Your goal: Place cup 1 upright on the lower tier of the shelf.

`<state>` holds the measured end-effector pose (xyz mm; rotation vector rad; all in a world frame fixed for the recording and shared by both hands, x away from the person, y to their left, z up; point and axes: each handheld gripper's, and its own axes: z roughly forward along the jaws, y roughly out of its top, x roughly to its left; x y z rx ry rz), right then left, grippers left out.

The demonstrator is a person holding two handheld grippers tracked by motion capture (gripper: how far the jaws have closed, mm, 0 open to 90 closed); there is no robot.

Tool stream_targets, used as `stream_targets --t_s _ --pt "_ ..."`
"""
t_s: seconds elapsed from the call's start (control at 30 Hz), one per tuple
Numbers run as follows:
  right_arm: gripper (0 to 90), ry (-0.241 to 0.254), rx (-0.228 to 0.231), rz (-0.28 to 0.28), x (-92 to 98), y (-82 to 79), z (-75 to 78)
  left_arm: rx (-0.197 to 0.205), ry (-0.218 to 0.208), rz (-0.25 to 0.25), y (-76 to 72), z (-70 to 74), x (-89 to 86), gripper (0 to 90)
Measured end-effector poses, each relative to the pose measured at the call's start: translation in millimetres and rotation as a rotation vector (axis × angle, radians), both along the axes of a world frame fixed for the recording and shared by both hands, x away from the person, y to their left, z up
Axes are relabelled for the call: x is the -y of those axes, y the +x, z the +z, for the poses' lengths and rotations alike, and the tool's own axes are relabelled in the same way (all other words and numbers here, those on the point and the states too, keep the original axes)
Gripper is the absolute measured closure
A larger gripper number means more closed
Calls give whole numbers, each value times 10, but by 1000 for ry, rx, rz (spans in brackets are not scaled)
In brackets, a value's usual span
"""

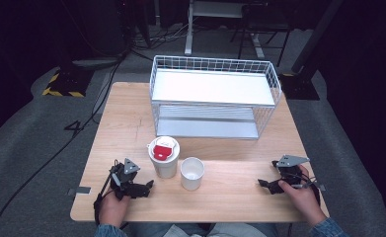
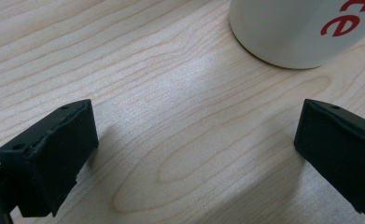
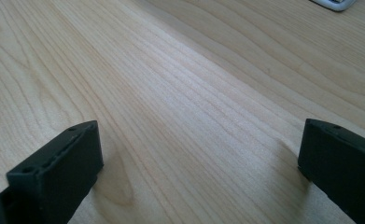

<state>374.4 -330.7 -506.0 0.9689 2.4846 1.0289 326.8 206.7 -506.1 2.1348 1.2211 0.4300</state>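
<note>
Both jaws are wide apart: the left gripper (image 1: 150, 183) rests beside the lidded cup (image 1: 164, 157) near the table's (image 1: 126, 106) front edge, probably ready to grasp it; the right gripper (image 1: 262, 183) waits apart.

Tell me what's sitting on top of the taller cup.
A red-and-white lid or small packet rests on the taller cup, covering its mouth, so its contents are hidden. The shorter cup beside it stands open.

My right gripper (image 3: 199, 172) has its fingers (image 3: 59, 172) spread wide over bare desk (image 3: 194, 84); a white rack corner (image 3: 334, 3) peeks far off.
</note>
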Motion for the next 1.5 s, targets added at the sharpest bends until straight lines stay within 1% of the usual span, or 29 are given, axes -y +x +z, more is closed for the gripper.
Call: stream_targets --t_s 0.23,0.33,0.53,0.6,0.63,0.73,0.83,1.0,1.03,1.07,1.1,1.13,1.2,1.4,1.43,1.5 --pt "0 -1 -1 -3 -7 2 2 -1 0 0 0 1 0 1" --pt "0 -12 -12 3 -14 9 16 -1 0 -1 0 1 -1 1" --pt "0 -40 3 14 -36 -5 54 -1 0 0 0 1 0 1" --pt "0 -26 9 18 -56 -18 104 -1 0 0 0 1 0 1" --pt "0 -26 9 18 -56 -18 104 -1 0 0 0 1 0 1" --pt "0 -15 28 33 -104 -39 185 -1 0 -1 0 1 0 1" --pt "0 -5 33 49 -153 -57 235 -1 0 0 0 1 0 1" --pt "0 32 37 74 -262 -88 332 -1 -1 -1 1 0 0 1" --pt "0 32 37 74 -262 -88 332 -1 -1 -1 1 0 0 1" --pt "0 43 43 90 -317 -100 371 -1 0 0 0 1 0 1" --pt "0 43 43 90 -317 -100 371 -1 0 0 0 1 0 1" --pt "0 51 49 101 -377 -104 402 -1 0 0 1 1 0 1" --pt "0 50 51 114 -437 -111 427 -1 0 0 0 1 0 1" --pt "2 68 59 149 -610 -112 505 -1 0 -1 1 1 -1 1" --pt "2 68 59 149 -610 -112 505 -1 0 -1 1 1 -1 1" --pt "5 78 59 168 -711 -119 544 -1 -1 0 2 0 0 1"
